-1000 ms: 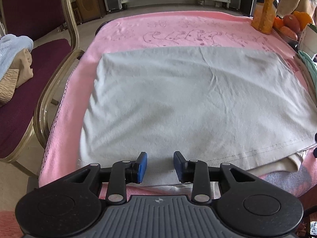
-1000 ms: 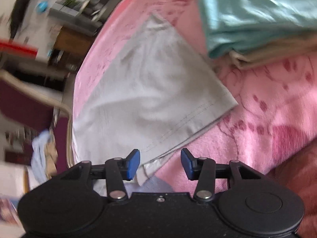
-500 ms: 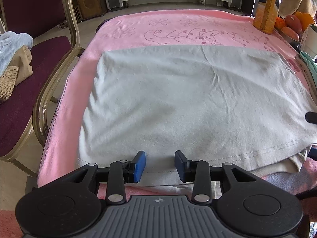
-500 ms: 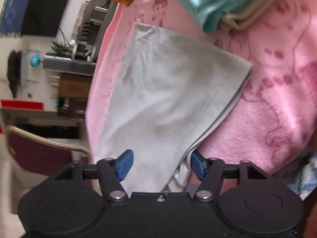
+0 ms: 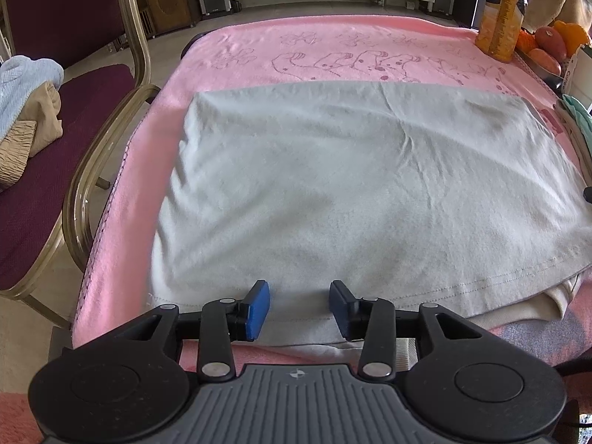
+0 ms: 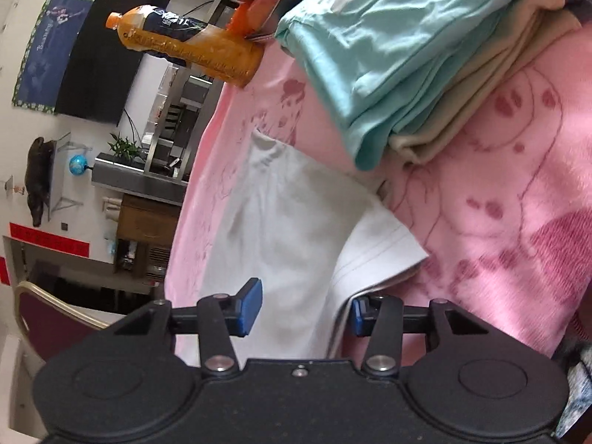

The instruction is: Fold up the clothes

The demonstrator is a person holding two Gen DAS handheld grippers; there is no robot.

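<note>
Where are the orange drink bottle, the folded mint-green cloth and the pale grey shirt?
Orange drink bottle (image 6: 196, 50), right wrist view, on its label.
Folded mint-green cloth (image 6: 388, 48), right wrist view, on its top layer.
Pale grey shirt (image 5: 351, 185), left wrist view, on its flat middle.

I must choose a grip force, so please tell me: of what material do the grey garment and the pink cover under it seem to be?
Flat pale grey garment: probably soft cotton knit, matt, with fine creases and a stitched hem. Pink printed cover: seems fleecy, its surface fuzzy.
</note>
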